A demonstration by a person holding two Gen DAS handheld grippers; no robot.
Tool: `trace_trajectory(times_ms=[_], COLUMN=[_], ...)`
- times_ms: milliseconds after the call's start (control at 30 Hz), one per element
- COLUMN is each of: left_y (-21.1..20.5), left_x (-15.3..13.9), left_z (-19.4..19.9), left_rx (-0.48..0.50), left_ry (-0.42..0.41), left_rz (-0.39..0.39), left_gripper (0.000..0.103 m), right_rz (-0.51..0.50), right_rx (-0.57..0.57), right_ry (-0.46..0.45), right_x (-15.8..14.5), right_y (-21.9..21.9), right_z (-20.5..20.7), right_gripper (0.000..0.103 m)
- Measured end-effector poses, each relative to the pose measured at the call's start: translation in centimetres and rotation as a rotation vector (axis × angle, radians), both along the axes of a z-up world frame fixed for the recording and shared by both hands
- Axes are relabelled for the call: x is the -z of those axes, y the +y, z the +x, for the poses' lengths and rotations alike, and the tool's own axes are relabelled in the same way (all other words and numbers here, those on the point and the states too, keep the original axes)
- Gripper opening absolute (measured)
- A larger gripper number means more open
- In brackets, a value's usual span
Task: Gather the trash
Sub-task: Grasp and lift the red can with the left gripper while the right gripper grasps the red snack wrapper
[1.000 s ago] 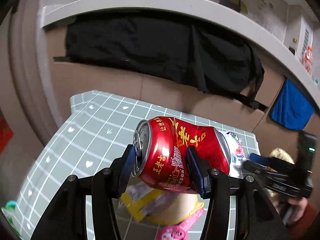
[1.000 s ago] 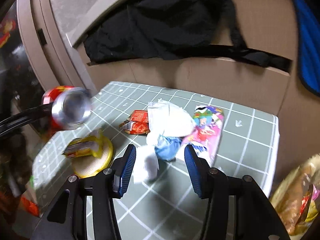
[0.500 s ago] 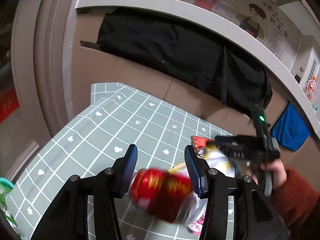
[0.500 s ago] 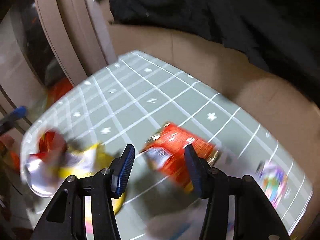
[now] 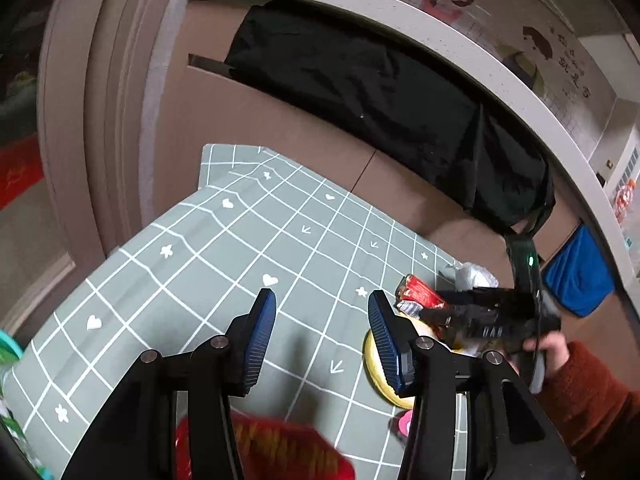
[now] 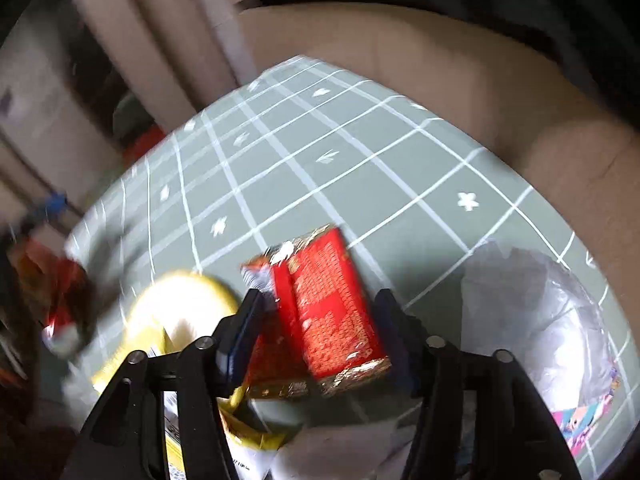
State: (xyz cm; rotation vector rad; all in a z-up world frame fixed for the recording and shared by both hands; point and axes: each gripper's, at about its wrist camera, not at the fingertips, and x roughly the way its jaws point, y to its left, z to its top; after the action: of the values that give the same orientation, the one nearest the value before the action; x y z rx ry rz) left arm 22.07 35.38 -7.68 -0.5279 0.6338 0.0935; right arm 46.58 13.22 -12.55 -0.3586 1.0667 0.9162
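Since a second ago the red can (image 5: 264,452) has left the left gripper (image 5: 322,336): it was clamped between the blue pads then, and now it shows as a blurred red shape at the bottom edge of the left wrist view, below the fingers and partly hidden by them, on or just above the green grid tablecloth (image 5: 208,264); can't tell if it has landed. Left fingers are spread with nothing between them, only bare cloth. The right gripper (image 6: 320,332) has swung from over the white tissue and pink wrapper to the red snack packet (image 6: 328,312); its jaws have just been opening and now stand wide, straddling the packet. The packet lies on the cloth between the pads with gaps showing on both sides, so not pinched. In the right wrist view a yellow round lid (image 6: 176,308) with a yellow wrapper on it sits just left of the packet, a crumpled clear plastic bag (image 6: 532,320) to its right, and a colourful wrapper (image 6: 588,416) at the lower right edge. The can also shows at far left, blurred. From the left wrist view, the right gripper is held by a hand (image 5: 548,354) in a rust-coloured sleeve (image 5: 592,404), over the trash cluster at the right side of the table.
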Motion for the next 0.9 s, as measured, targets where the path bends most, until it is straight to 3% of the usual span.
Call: trace_trajectory(times_ms=[100,233,267,400,433,500,633,700,900], left_y=[0.3,-0.1,-0.2,-0.2,-0.3,-0.3,-0.1,-0.2,-0.1], left_x=[-0.3,-1.4,-1.5,-1.1,-0.8,-0.1,1.5,2.6,6.9], left_z=[-0.6,-2.5,-3.2,-6.1,-6.8,-8.5,-11.5,-12.0,-10.4], left_rx=[-0.018,-0.049,-0.062,-0.136,-0.15,-0.195,-0.304,-0.337,-0.338], left_ry=[0.001,-0.003,0.002,0.039,0.048,0.063,0.06,0.083,0.158], left_rz=[-0.035,0.001,0.011,-0.008,-0.018,-0.048,-0.123,-0.143,-0.329], left_gripper=[0.049,0.052,0.052,0.056,0.057,0.064,0.082,0.083,0.083], right_rz=[-0.04,-0.129,-0.118,-0.048,-0.006,0.033,0.121,0.166,0.251], right_rx=[-0.031,-0.066,-0.046,0.031,0.055,0.102,0.144,0.163,0.226], right_ry=[-0.071,-0.142,-0.12,-0.092,-0.055,-0.05,-0.151,-0.169,-0.178], right_x=[0.4,1.0,1.0,0.0,-0.5,-1.5,-4.9,-6.2,-8.2], right_y=[1.0,2.5,2.4,1.1,0.3,-1.0,-4.6,-6.5,-11.1], right_z=[-1.6,-2.7,-2.4,-1.6,-1.4,-1.6,-4.4,-5.8,-9.2], right_gripper=[0.075,0.083,0.081,0.029,0.023,0.021,0.021,0.021,0.021])
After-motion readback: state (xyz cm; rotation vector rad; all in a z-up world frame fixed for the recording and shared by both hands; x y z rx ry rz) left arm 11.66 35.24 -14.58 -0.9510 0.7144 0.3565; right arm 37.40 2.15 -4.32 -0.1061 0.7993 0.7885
